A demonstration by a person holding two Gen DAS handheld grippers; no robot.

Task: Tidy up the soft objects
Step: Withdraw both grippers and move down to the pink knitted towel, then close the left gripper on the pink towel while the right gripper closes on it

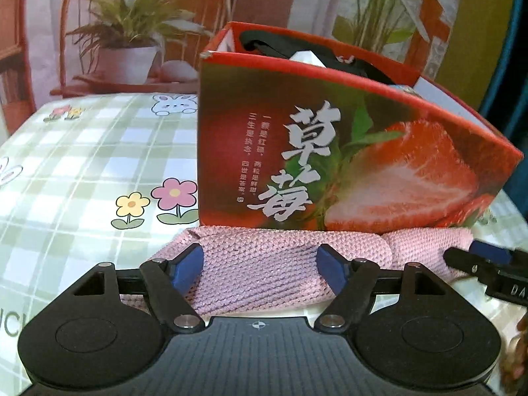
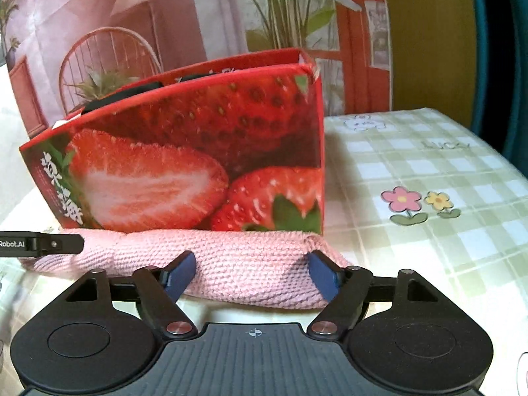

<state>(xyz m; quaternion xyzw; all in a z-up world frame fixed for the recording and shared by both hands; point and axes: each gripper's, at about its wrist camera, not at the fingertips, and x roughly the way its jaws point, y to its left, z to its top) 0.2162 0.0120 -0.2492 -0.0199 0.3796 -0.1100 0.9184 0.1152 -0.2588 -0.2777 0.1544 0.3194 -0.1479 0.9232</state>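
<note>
you're at the grab: the pink cloth (image 1: 260, 264) lies folded on the table (image 1: 82, 151), its far edge up against the foot of the strawberry box (image 1: 346, 151). your left gripper (image 1: 260, 269) stands wide over the left part of it, blue pads either side of the knit and not pinching, so it has hold of nothing yet. the right gripper (image 2: 252, 274) is the same over the right end, jaws spread, cloth between them but loose. no earlier view here, so judge only from this.

to do it well, i'd sink both sets of fingers low enough to get under the top fold before you close, else you may lift one layer and the fold will spill open. close both at once and evenly. lift together, level, so the cloth doesn't sag in the middle. the box is just behind; pull slightly toward you first so you don't tip it.
</note>
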